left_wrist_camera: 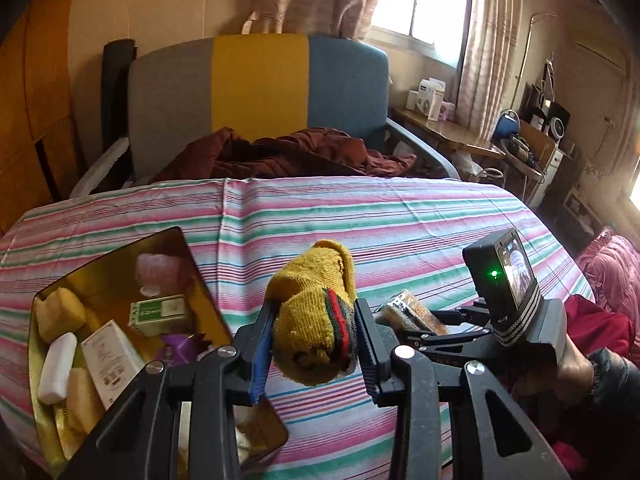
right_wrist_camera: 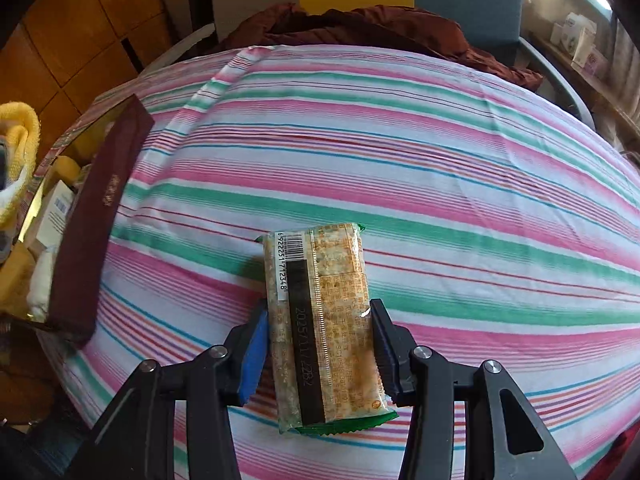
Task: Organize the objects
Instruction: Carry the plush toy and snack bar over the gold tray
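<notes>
While left claw [left_wrist_camera: 316,344] clamps sock [left_wrist_camera: 316,316], downward-tilted right claw [right_wrist_camera: 320,350] clamps snack pack [right_wrist_camera: 324,320].

My left wrist camera looks slantwise along its fingers toward the chair [left_wrist_camera: 260,92], my right looks more steeply, close over the striped cloth [right_wrist_camera: 440,168], and both share that cloth and the tin [left_wrist_camera: 120,248].

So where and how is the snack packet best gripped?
Across its narrow width at the lower half, coming from above: the snack packet lies flat and long on the striped cloth, both long edges free. The right gripper already pinches it that way.
</notes>
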The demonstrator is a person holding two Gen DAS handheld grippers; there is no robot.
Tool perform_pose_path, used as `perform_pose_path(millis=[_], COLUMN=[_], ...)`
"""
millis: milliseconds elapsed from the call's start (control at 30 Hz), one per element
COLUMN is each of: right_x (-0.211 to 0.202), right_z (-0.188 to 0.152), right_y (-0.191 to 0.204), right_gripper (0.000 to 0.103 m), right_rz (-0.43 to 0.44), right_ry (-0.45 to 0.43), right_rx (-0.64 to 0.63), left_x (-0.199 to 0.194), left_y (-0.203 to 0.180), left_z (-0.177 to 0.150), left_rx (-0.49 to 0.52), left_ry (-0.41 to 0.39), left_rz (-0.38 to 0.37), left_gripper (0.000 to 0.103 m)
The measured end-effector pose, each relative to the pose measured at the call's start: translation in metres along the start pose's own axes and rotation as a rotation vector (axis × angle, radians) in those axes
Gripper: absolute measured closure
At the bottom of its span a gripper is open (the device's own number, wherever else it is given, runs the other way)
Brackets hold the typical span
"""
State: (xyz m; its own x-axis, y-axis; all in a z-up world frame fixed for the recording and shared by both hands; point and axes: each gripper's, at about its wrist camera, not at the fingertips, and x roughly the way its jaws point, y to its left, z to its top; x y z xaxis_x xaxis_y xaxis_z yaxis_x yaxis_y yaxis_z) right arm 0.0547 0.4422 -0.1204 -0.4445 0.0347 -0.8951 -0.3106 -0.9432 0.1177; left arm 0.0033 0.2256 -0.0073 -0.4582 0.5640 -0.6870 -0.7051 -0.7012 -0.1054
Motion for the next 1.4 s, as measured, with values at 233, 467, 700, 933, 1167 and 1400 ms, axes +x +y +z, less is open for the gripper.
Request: perform_pose_path(millis=[233, 467, 700, 933, 1167, 1400], right_x=[-0.002, -0.014, -0.047, -0.054, -0.027, -0.013], right_z=[-0.005, -0.009, 0.0, 0.015, 0.023, 0.02], right_y=[0.022, 0.043, 0.091, 0.164, 0.213, 0.22], right_gripper=[0.055, 0.055, 0.055, 0.055, 0.055, 0.055], right_rz=[0.049, 0.11, 0.2, 0.297, 0.316, 0.291], right_ry=[-0.013, -0.049, -0.128, -0.151, -0.106, -0.081], right_rx=[0.051, 0.077, -0.005, -0.148, -0.235, -0.249], left_x=[-0.012, -0.038, -0.07, -0.084, -0.087, -0.076], left_y=[0.018, 0.048, 0.121, 0.186, 0.216, 0.203], left_z=[-0.008, -0.012, -0.02, -0.051, -0.073, -0.06], left_rx=[-0.044, -0.1, -0.249, -0.386, -0.462, -0.422], left_ry=[-0.009, -0.062, -0.113, -0.099, -0.082, -0.091], left_rz=[-0.021, -0.009, 0.088, 0.181, 0.159, 0.097], left_gripper=[0.066, 0.066, 0.066, 0.066, 0.066, 0.066])
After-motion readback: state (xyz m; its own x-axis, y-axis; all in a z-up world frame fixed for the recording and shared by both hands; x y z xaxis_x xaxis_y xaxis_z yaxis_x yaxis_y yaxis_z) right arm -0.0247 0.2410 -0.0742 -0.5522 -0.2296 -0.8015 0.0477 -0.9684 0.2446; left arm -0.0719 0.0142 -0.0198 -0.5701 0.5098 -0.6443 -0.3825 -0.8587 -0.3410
